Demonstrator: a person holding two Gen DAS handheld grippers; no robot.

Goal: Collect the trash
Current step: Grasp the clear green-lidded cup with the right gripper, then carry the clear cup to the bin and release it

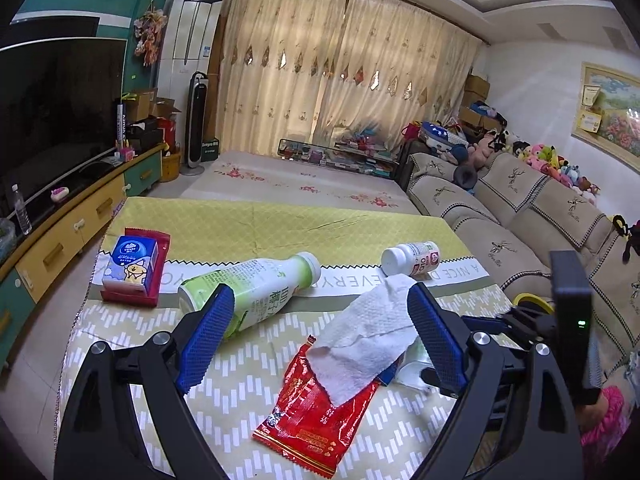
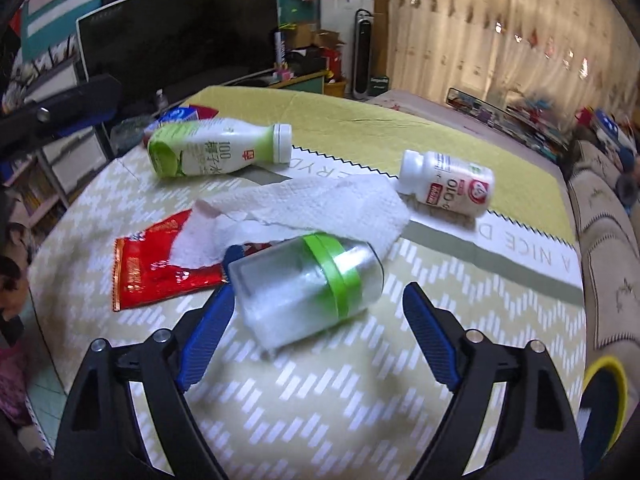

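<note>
Apparently mid-approach, the right gripper (image 2: 318, 328) gapes around the clear jar (image 2: 308, 284) at twelve o'clock, needing closure; the left gripper (image 1: 320, 336) also hangs open.

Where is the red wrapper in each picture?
Left wrist: red wrapper bottom centre, between the open fingers, partly under the paper towel.
Right wrist: red wrapper at left, beyond the left finger.
Shared landmark: green bottle lying behind it.

Open right gripper (image 2: 318, 304) just before a toppled green-banded jar (image 2: 308, 284), paper towel (image 2: 312, 208) beyond.
</note>
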